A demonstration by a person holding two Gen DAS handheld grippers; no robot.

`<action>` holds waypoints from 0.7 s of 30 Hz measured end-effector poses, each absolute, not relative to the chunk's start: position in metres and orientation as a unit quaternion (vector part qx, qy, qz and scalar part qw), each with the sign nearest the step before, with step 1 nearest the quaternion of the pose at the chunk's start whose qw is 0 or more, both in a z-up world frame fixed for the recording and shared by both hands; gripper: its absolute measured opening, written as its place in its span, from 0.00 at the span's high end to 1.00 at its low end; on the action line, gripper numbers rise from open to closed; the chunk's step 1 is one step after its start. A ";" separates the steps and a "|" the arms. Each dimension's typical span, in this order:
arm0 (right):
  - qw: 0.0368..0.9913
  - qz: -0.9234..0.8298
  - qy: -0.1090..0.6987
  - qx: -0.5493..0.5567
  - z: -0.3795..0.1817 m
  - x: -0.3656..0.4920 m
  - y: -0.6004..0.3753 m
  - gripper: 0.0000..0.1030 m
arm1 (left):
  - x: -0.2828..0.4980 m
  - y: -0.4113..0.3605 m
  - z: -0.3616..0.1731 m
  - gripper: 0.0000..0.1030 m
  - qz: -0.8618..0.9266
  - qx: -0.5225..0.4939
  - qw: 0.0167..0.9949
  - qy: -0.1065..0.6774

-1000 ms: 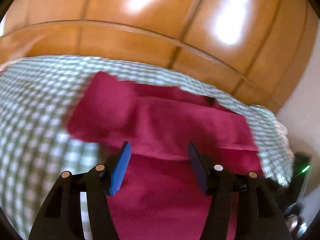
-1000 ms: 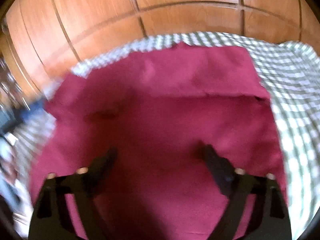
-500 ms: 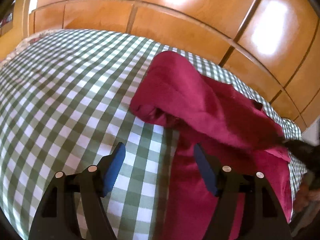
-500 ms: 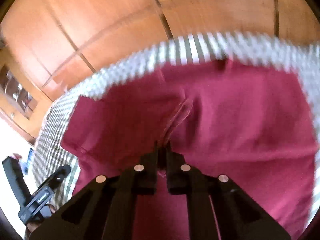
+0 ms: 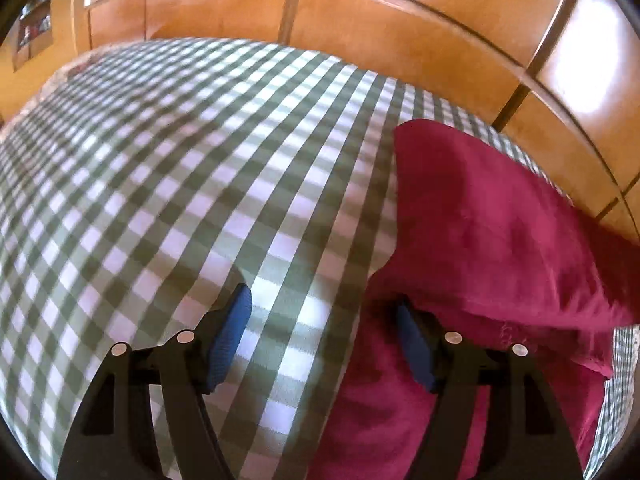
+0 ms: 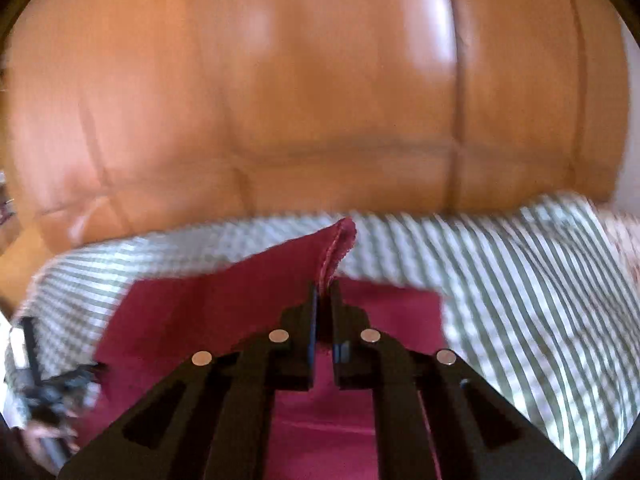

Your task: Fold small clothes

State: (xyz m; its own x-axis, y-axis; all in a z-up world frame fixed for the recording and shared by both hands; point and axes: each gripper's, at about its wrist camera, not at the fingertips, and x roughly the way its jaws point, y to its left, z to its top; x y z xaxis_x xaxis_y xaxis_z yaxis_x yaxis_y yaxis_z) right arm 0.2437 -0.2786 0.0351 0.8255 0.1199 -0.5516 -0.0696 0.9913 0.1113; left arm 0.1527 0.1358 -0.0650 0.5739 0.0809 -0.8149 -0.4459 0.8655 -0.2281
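Observation:
A dark red garment point(image 5: 492, 240) lies on the green and white checked cloth point(image 5: 180, 160), at the right in the left wrist view. Part of it is raised and folded over the rest. My left gripper point(image 5: 324, 332) is open and empty, low over the cloth at the garment's left edge; its right finger point(image 5: 412, 344) is at the red fabric. My right gripper point(image 6: 325, 292) is shut on a hemmed edge of the red garment point(image 6: 336, 248) and holds it lifted above the rest of the garment point(image 6: 396, 312).
Glossy wooden cabinet panels point(image 5: 360, 12) stand right behind the cloth-covered surface and fill the upper right wrist view point(image 6: 320, 100). The checked cloth point(image 6: 540, 280) extends to the right there. A dark object point(image 6: 52, 392) shows at the lower left of that view.
My right gripper closed on the garment's edge and lifted it, folding the fabric over. My left gripper swung left, off the garment, and stayed open.

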 end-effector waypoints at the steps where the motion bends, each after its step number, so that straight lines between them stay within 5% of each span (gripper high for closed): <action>1: 0.947 0.034 0.315 0.053 0.015 0.251 -0.288 0.95 | 0.150 0.131 -0.065 0.33 0.154 -0.197 0.866 0.433; 5: 0.921 0.005 0.376 0.099 -0.043 0.263 -0.318 0.96 | 0.146 0.124 -0.066 0.34 0.157 -0.176 0.868 0.436; 10: 0.927 0.010 0.362 0.094 -0.041 0.252 -0.316 0.91 | 0.136 0.124 -0.057 0.34 0.150 -0.181 0.871 0.431; 15: 0.936 0.002 0.334 0.113 -0.018 0.232 -0.336 0.55 | 0.107 0.118 -0.016 0.34 0.109 -0.182 0.911 0.353; 21: 0.941 0.053 0.312 0.115 0.006 0.225 -0.316 0.47 | 0.141 0.082 0.007 0.34 0.023 -0.167 0.927 0.336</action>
State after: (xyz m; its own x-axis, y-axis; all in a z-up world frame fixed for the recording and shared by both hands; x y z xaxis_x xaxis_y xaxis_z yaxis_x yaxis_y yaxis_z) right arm 0.2253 -0.3163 0.0057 0.7991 0.1724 -0.5760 -0.0288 0.9679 0.2498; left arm 0.1408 0.0823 0.0072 0.7736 -0.0696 -0.6299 -0.1544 0.9433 -0.2938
